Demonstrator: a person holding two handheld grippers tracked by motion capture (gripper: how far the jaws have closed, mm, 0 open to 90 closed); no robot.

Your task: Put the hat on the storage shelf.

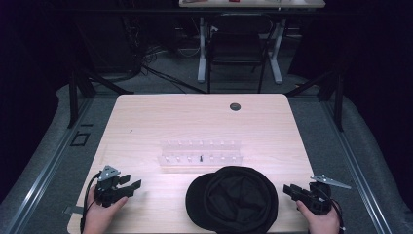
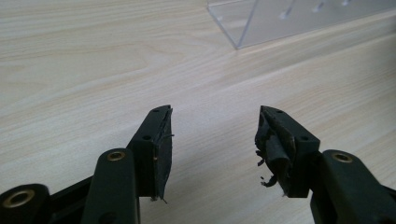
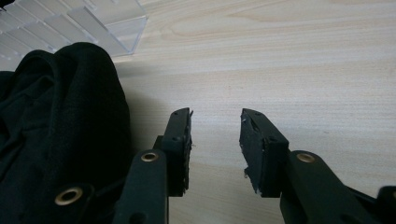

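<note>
black fabric, one cap (image 1: pixel 233 199), lies on the pale wood surface (image 1: pixel 146 122) between the two tools, nearer the right tool (image 1: pixel 291 189) than the left tool (image 1: pixel 130 183). its near edge is cut off by the bottom of the high view, and folds in the dark cloth are hard to make out. the brim seems to bulge toward the left tool's side, so the long axis runs roughly from one tool to the other, though the dark cloth makes this uncertain.

in the right gripper view the cap (image 3: pixel 56 121) sits just beside the left jaw of the right tool (image 3: pixel 215 135); whether cloth and jaw touch cannot be told. that tool's jaws stand apart with bare wood between them, gripping nothing. the left tool (image 2: pixel 215 135) likewise has its jaws spread wide over bare wood, holding nothing; the pad on one jaw looks frayed.

one clear plastic rack (image 1: pixel 200 155) lies beyond the cap, ahead of both tools. it has two rows of small pegs, too small and faint to count surely, and one tiny dark item stands in the near row. only a corner of the rack (image 2: pixel 280 21) shows ahead of the left tool, cut off by the frame edge; another corner (image 3: pixel 93 23) shows ahead and left of the right tool.

one dark round hole (image 1: pixel 235 106) sits far ahead on the surface. two hands hold the tools, cut off at the bottom.
</note>
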